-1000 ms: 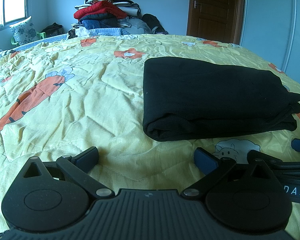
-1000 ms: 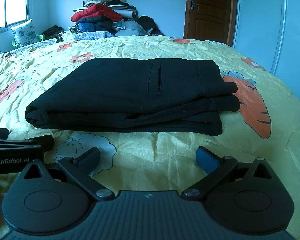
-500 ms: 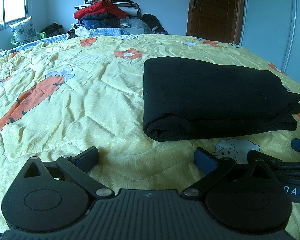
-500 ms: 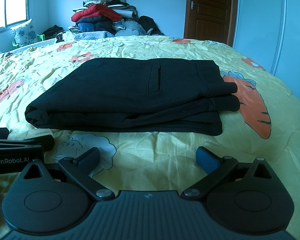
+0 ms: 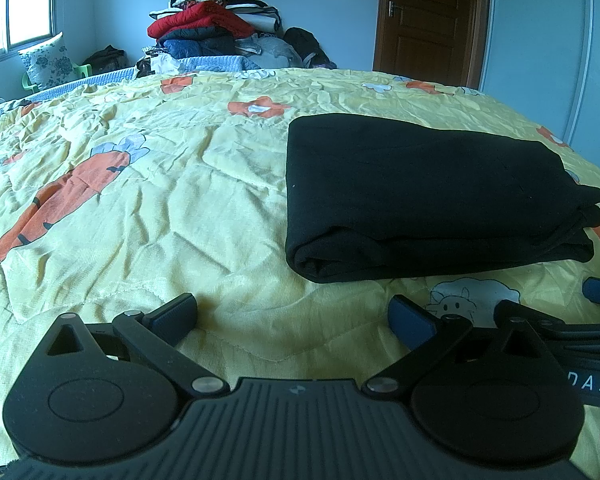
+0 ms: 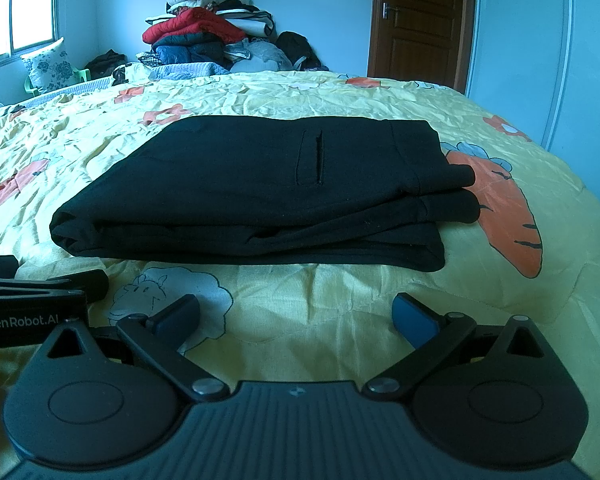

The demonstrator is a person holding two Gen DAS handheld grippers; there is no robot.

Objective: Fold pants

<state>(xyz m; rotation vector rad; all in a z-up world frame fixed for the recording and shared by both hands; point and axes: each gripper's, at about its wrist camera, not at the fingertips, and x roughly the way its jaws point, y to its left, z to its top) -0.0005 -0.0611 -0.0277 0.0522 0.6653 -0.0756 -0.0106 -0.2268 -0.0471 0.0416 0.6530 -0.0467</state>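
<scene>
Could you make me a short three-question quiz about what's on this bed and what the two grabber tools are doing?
1. True or false: the black pants lie folded into a flat stack on the yellow bedspread.
2. The left gripper is: A) clamped on the pants, B) open and empty, short of the pants, C) out of view.
3. Fill in: the right gripper is ___ and holds nothing.

Key: 1 true; 2 B; 3 open.
</scene>
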